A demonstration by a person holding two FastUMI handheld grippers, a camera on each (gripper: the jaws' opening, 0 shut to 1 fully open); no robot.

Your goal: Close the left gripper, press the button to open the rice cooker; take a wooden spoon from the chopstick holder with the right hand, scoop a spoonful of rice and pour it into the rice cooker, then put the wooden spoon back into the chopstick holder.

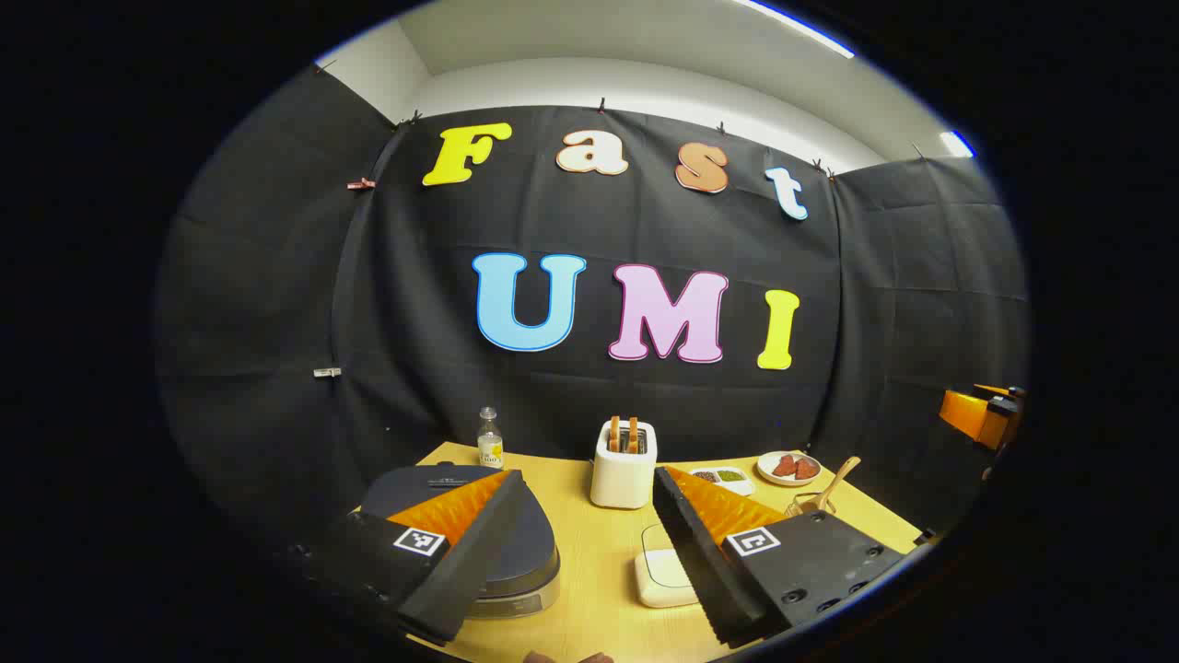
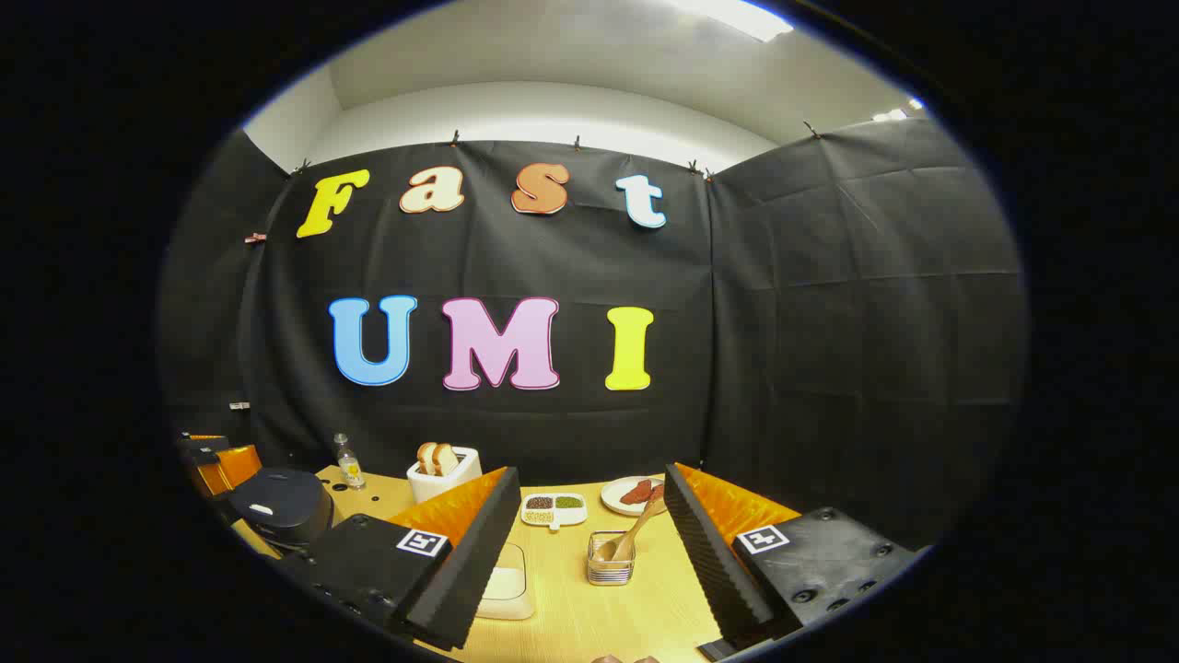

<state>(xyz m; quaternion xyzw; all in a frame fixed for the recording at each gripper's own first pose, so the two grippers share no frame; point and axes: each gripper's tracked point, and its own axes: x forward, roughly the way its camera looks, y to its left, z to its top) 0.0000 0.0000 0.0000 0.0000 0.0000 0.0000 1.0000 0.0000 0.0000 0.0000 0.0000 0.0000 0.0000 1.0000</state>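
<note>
The dark round rice cooker (image 1: 530, 552) stands at the table's near left with its lid down, partly under my left gripper's left finger (image 1: 461, 543). My left gripper (image 1: 588, 488) hovers open and holds nothing. A wooden spoon (image 2: 634, 532) leans in the wire chopstick holder (image 2: 610, 562), which stands just ahead between the open fingers of my right gripper (image 2: 591, 497), untouched. A white square container (image 2: 505, 582) sits left of the holder, half hidden by the right gripper's left finger. The same container (image 1: 663, 578) and the spoon (image 1: 836, 481) appear in the left gripper view.
A white toaster (image 1: 624, 465) holding toast stands mid-table, a small bottle (image 1: 490, 440) at the back left. A divided dish (image 2: 553, 508) and a plate of red food (image 2: 631, 494) lie near the back. The other gripper (image 2: 216, 465) is beside the rice cooker (image 2: 281, 502).
</note>
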